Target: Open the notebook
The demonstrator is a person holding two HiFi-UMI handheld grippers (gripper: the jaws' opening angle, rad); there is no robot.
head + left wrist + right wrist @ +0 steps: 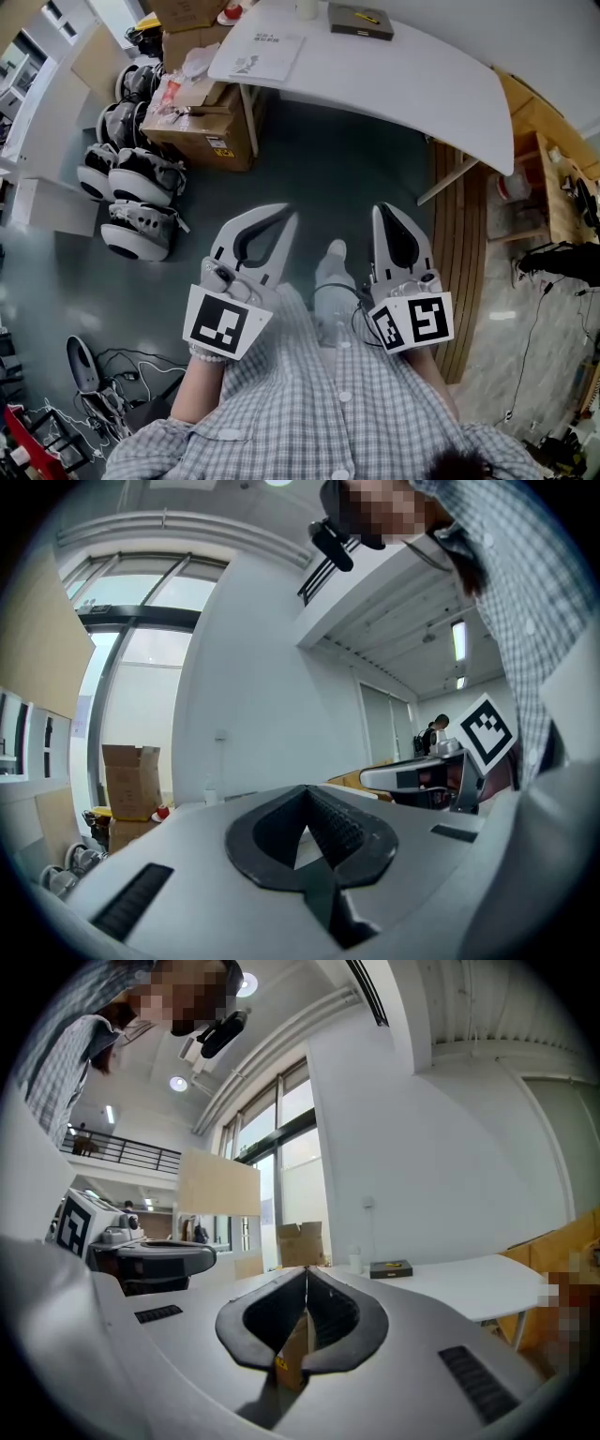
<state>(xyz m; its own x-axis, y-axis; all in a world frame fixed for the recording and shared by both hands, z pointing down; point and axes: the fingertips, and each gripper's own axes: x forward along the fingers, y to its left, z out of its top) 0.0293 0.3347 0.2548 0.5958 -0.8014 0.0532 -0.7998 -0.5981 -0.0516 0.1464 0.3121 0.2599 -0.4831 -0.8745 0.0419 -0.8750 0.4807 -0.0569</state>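
**A:** What is hard to see?

**B:** The cup at the far edge of the white table is cut off by the frame. The rounded white-and-black things off the table's left end overlap, so I cannot count them or say what they are. In the left gripper view the gripper's own body hides the tabletop, and the notebook does not appear there.

**A:** And the room?

**B:** There is grey floor on the near side of the table and a wooden strip by its right end. Cables lie well away from the table, on the near left.

**A:** Where is the notebook?

**B:** The notebook lies flat and closed near the table's far edge. It is dark, with something small and yellow on top. The right gripper view shows it too.

**A:** What are the counts?

**B:** I see one table, one notebook and one sheet of paper towards the table's left end. At least two cardboard boxes stand under and beside that end. There are two grippers.

**A:** And their state?

**B:** The left gripper is clenched with nothing in it. The right gripper has its jaws pressed together and is also empty. Both are held well short of the table, against a checked shirt.
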